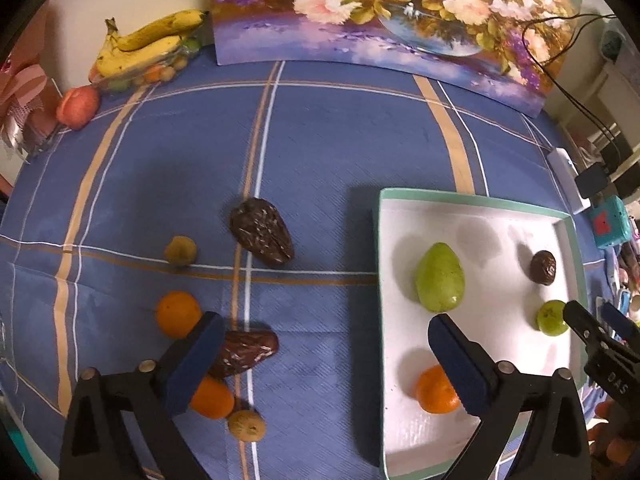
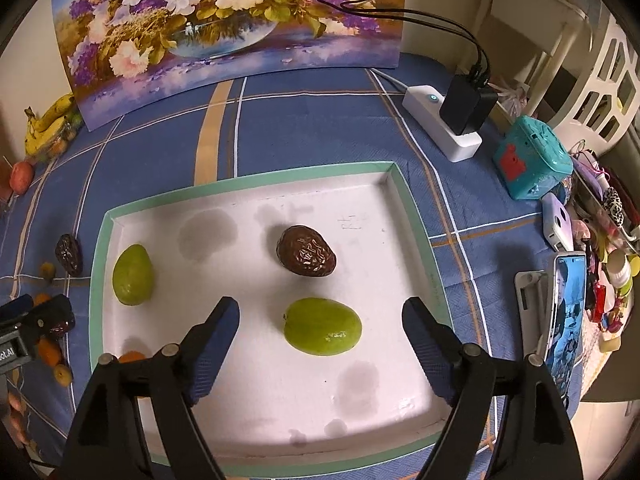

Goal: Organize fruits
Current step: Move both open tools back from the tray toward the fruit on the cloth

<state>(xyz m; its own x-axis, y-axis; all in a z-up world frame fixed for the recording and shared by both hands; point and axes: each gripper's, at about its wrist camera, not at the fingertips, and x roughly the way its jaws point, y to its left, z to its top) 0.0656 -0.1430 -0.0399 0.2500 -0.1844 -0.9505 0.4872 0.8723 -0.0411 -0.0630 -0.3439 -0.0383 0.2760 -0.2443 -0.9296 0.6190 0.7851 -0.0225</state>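
Both jaws gape: the left hand-held gripper hovers over the table beside the tray, the right hand-held gripper above a green fruit there.

Glossy smooth green fruit, wrinkled matt date, woven cloth tablecloth.

Bare worktop lies open between the loose dates and the tray; the flower painting and power strip block the far edge.
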